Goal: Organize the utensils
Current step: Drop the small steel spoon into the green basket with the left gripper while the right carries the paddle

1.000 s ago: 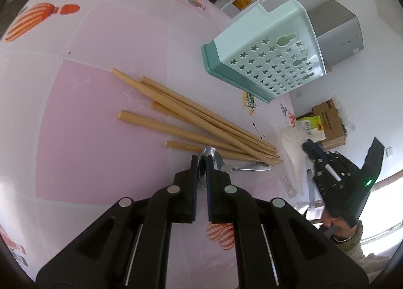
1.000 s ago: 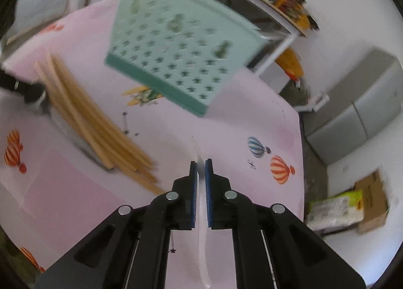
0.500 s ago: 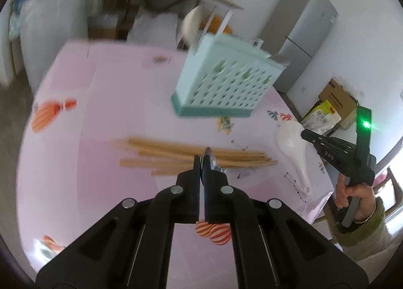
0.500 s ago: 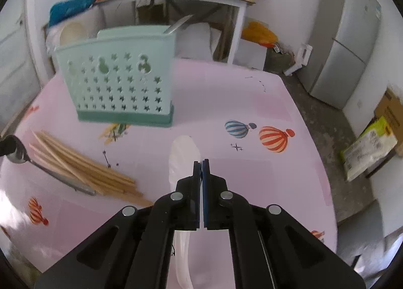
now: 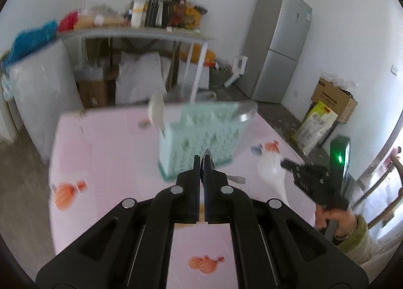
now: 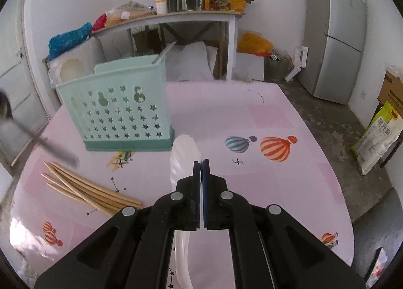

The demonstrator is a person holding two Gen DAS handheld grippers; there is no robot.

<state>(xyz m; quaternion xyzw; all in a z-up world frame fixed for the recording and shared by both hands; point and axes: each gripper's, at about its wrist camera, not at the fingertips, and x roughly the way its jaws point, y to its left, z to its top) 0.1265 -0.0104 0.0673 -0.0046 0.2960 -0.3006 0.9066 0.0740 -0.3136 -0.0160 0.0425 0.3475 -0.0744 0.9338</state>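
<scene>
My left gripper (image 5: 201, 159) is shut on a metal spoon (image 5: 235, 178), held in the air above the pink table (image 5: 105, 153). The spoon's bowl peeks over the fingertips. In the right wrist view the same metal spoon (image 6: 15, 122) shows blurred at the left edge. My right gripper (image 6: 201, 163) is shut on a white plastic spoon (image 6: 185, 153), its bowl pointing toward the mint star-holed caddy (image 6: 118, 110). From the left wrist view, the right gripper (image 5: 286, 163) with its white spoon (image 5: 270, 170) sits right of the caddy (image 5: 201, 138). Several wooden chopsticks (image 6: 88, 188) lie on the table.
A white spoon (image 5: 156, 110) and a metal utensil (image 5: 245, 110) stand in the caddy. Behind the table are a cluttered shelf table (image 6: 176, 15), a grey fridge (image 6: 335, 37) and a cardboard box (image 5: 332, 100). A hand (image 5: 332, 218) holds the right gripper.
My left gripper has risen off the table with the metal spoon and rolled level. My right gripper rolled upright and shifted a little, still holding the white spoon.
</scene>
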